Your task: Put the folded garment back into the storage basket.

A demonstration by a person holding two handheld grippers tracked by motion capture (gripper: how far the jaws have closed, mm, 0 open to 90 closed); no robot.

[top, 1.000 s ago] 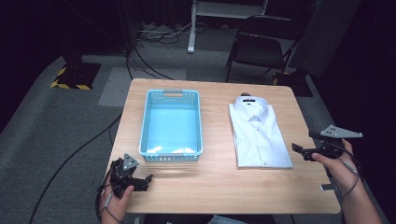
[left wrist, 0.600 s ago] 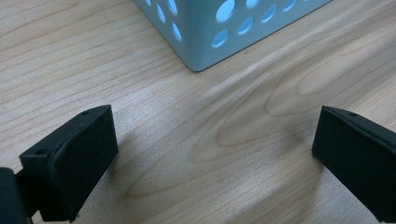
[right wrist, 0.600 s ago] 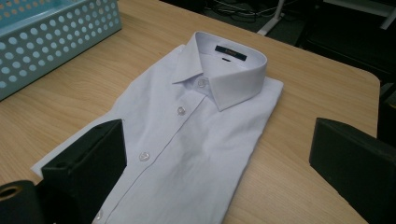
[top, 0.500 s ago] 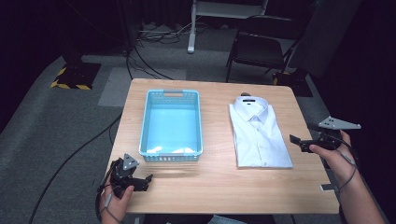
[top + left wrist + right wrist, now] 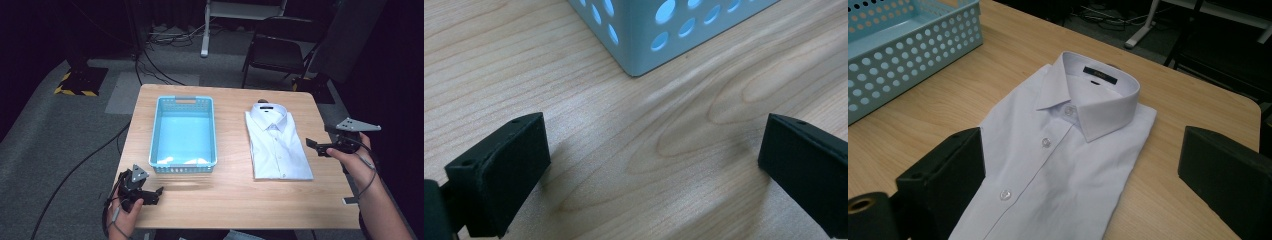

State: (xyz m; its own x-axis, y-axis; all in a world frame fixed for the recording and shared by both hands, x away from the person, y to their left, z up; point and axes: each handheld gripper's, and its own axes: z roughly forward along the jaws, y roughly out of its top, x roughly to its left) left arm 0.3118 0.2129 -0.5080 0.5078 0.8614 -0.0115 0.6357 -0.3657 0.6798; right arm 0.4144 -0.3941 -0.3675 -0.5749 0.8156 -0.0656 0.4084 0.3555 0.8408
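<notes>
So there's a folded white shirt (image 5: 277,142) lying flat on the right half of the wooden table (image 5: 230,200), collar pointing to the far edge, buttons up. A light blue basket (image 5: 183,134) sits beside it on the left half, with a strip of bare wood between the two.

The right gripper (image 5: 314,146) hovers just off the shirt's right edge, about level with the middle of the shirt, jaws pointing in toward it. It's spread wide and has nothing in it. In the right gripper view the shirt (image 5: 1058,160) lies ahead and between the two black jaws, collar further off, and the basket (image 5: 908,45) is up in the far left corner.

The left gripper (image 5: 150,194) is down at the near left corner of the table, just in front of the basket's near wall, well apart from the shirt. Also wide open and empty; the left gripper view has bare wood between the jaws and a corner of the basket (image 5: 649,35) just ahead.
</notes>
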